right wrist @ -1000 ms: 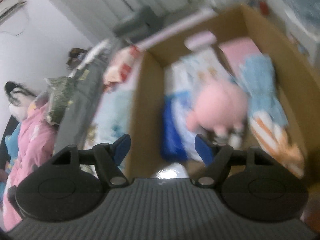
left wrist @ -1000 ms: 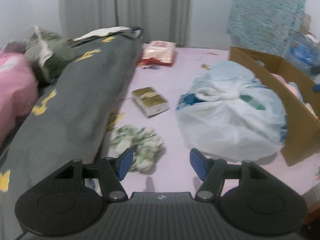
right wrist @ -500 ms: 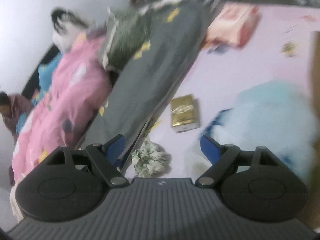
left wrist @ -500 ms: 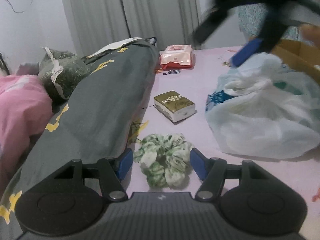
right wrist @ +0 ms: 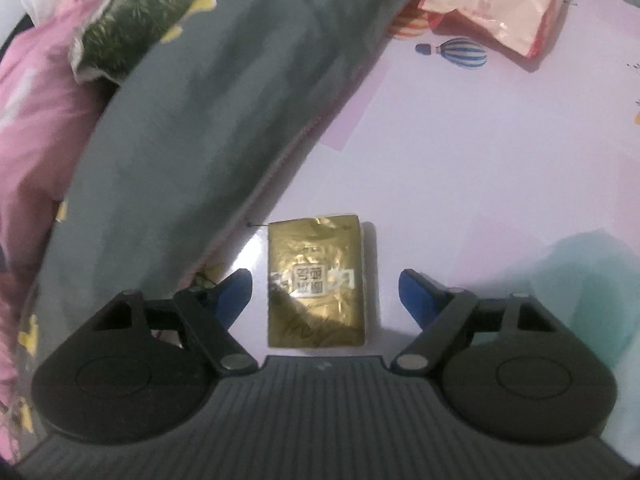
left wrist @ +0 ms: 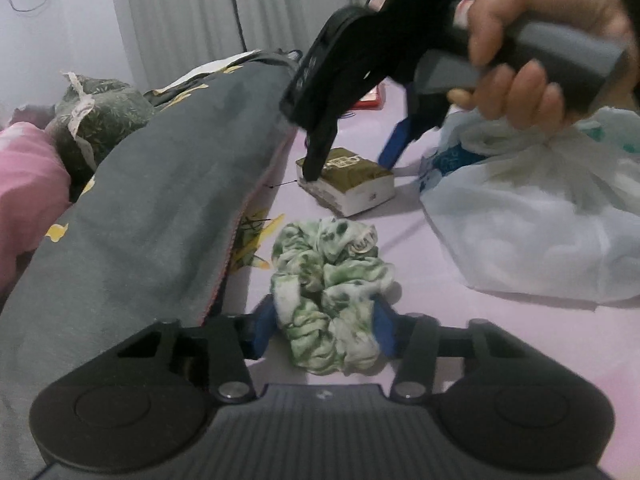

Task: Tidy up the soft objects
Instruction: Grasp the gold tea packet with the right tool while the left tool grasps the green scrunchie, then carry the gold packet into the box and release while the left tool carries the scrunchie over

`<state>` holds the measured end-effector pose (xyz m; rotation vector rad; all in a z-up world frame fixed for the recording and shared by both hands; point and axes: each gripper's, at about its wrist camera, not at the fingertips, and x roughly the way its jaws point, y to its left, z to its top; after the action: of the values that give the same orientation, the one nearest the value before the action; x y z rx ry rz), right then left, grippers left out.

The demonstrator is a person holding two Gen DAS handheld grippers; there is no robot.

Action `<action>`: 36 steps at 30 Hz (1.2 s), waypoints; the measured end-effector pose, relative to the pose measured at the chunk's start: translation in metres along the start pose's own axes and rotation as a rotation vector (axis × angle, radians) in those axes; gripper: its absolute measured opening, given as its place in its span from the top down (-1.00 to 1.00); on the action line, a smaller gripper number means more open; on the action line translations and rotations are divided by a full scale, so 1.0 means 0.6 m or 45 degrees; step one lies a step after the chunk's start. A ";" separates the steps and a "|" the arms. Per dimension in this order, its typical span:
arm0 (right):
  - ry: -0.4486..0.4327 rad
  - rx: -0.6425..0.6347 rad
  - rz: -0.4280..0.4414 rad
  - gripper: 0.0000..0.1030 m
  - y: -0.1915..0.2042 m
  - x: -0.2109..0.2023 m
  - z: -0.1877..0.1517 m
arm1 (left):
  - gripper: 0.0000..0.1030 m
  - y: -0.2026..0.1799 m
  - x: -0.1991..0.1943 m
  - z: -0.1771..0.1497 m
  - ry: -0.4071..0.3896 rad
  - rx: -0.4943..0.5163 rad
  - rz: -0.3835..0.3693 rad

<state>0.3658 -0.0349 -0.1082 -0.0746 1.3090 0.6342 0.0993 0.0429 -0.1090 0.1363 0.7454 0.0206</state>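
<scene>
Several soft things lay loose on the lilac bed (left wrist: 460,312), so the sorting looked unfinished: a green-and-white scrunchie (left wrist: 328,284), a gold tissue pack (right wrist: 316,284), a tied white plastic bag (left wrist: 540,220) and a pink wipes packet (right wrist: 496,8). The left claw (left wrist: 324,324) was closing, its blue pads on either side of the scrunchie's near end and apparently touching it. The right claw (right wrist: 326,292), held in a hand (left wrist: 536,44), hung over the tissue pack, its jaws wide but narrowing, the pack between them untouched.
</scene>
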 end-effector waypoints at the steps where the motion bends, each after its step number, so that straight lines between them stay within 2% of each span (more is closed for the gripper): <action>1: 0.003 -0.001 0.002 -0.35 0.000 0.009 -0.003 | 0.29 0.002 0.000 0.000 -0.004 -0.001 -0.005; 2: -0.019 -0.018 -0.002 -0.16 0.003 0.008 -0.002 | 0.38 0.001 -0.001 -0.001 -0.007 -0.001 -0.005; 3: -0.015 -0.028 0.009 -0.05 0.007 0.011 -0.001 | 0.42 0.001 -0.002 -0.002 -0.011 -0.001 -0.004; 4: -0.020 -0.027 0.008 -0.02 0.010 0.014 -0.001 | 0.48 0.001 -0.003 -0.002 -0.016 -0.002 -0.002; 11: -0.080 0.006 0.037 0.02 0.011 -0.006 -0.005 | 0.56 0.000 -0.036 0.001 -0.077 -0.003 0.009; 16: -0.175 0.047 0.128 0.02 0.002 -0.085 -0.024 | 0.56 -0.007 -0.080 0.012 -0.148 -0.002 0.008; 19: -0.256 0.089 0.185 0.02 -0.018 -0.161 -0.055 | 0.56 -0.009 -0.098 0.016 -0.165 -0.028 -0.026; 23: -0.377 0.160 0.228 0.01 -0.071 -0.276 -0.130 | 0.56 -0.015 -0.115 0.011 -0.153 -0.095 -0.095; 30: -0.579 0.314 0.100 0.00 -0.205 -0.465 -0.335 | 0.56 -0.044 -0.134 0.022 -0.151 -0.107 -0.187; 33: -0.583 0.423 0.002 0.00 -0.272 -0.498 -0.417 | 0.55 -0.061 -0.146 0.033 -0.169 -0.104 -0.213; 36: -0.528 0.519 -0.060 0.00 -0.328 -0.500 -0.470 | 0.55 -0.077 -0.153 0.050 -0.181 -0.115 -0.244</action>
<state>0.1779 -0.4277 0.0282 0.3421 1.0064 0.3096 0.0509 -0.0123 -0.0315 -0.0203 0.6121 -0.1368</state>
